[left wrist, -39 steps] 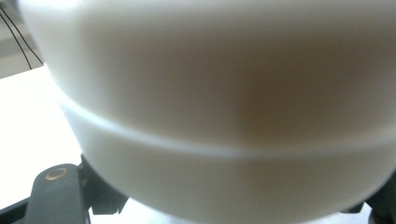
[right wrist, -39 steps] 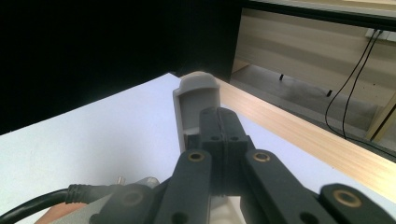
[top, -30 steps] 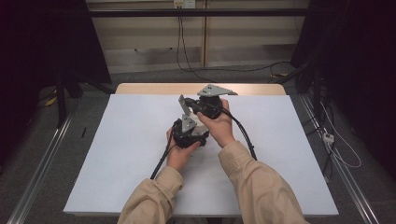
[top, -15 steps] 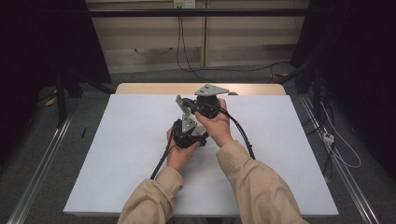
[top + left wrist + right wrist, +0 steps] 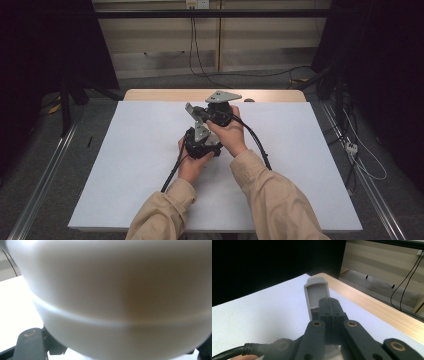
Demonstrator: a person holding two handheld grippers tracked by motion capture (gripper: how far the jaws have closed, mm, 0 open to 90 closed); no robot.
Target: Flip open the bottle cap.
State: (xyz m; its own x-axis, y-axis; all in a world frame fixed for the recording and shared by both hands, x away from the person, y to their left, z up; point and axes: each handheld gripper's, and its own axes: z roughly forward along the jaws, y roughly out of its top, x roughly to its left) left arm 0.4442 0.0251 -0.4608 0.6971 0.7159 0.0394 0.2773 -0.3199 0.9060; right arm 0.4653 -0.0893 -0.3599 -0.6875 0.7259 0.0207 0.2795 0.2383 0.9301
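The white container [image 5: 120, 302], a smooth rounded thing with a ridge around it, sits right against the left gripper [image 5: 200, 142] near the table [image 5: 125, 165] middle; whether those jaws pinch it I cannot tell. It looks light, rigid and probably slick, so the ridge is the safest hold. The right gripper [image 5: 329, 315] has its 2 jaws pressed together on a grey plastic tab [image 5: 315, 293]

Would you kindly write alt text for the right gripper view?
The right tool, jaws pressed together, pinches a grey plastic piece above a white sheet covering a wooden table. Dark curtain and cables lie beyond.
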